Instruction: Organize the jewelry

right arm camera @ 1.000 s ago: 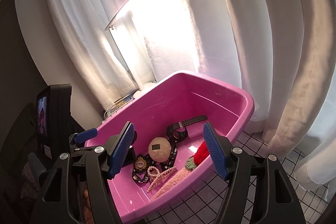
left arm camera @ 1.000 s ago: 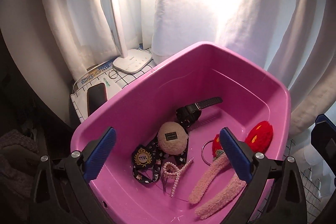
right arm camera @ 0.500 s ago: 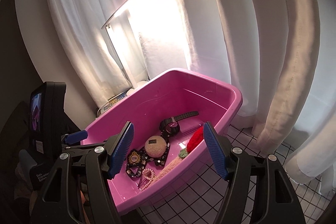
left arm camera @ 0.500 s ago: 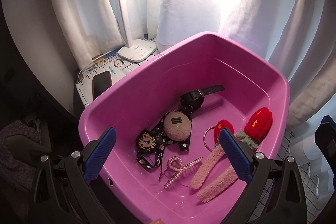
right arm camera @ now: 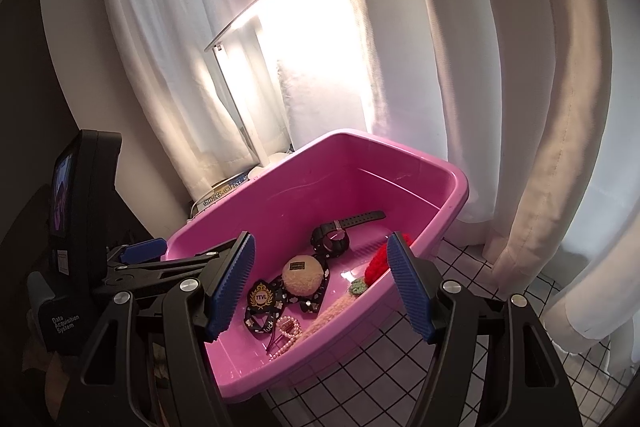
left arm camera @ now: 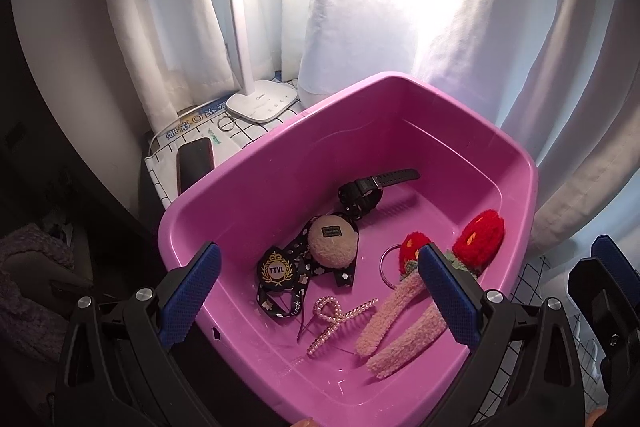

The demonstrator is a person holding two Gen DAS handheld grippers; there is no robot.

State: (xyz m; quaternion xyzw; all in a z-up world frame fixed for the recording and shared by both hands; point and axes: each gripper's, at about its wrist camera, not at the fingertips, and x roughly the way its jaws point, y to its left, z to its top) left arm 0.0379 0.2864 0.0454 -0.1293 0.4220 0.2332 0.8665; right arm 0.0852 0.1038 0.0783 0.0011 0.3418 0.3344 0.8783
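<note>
Nearest my cameras, both tongs hang above the pink plastic tub (left arm camera: pixel 516 163): my left gripper (left arm camera: pixel 316 301) and my right gripper (right arm camera: pixel 318 285) each stand spread wide, holding nothing.

Against the tub's near wall lies a pearl hair claw (left arm camera: pixel 340 319), beaded and bumpy; I judge it light, rigid and a little fragile, best pinched across its middle loop. Just right of it sit two fuzzy pink clips (left arm camera: pixel 394 331), soft-covered and, I think, easy to grip at mid-length.

Toward the tub's centre, a black ribbon with a gold crest badge (left arm camera: pixel 276 269) lies limp under a round beige plush puff (left arm camera: pixel 333 241). Red crocheted flowers (left arm camera: pixel 482 241) rest near the right wall, beside a thin metal ring (left arm camera: pixel 385 263).

Farther back lies a black wristwatch (left arm camera: pixel 362 193), probably the heaviest piece; its rubbery strap offers a hold.

Beyond the tub stand a white desk lamp (left arm camera: pixel 262 103) and white curtains (right arm camera: pixel 500 67).
</note>
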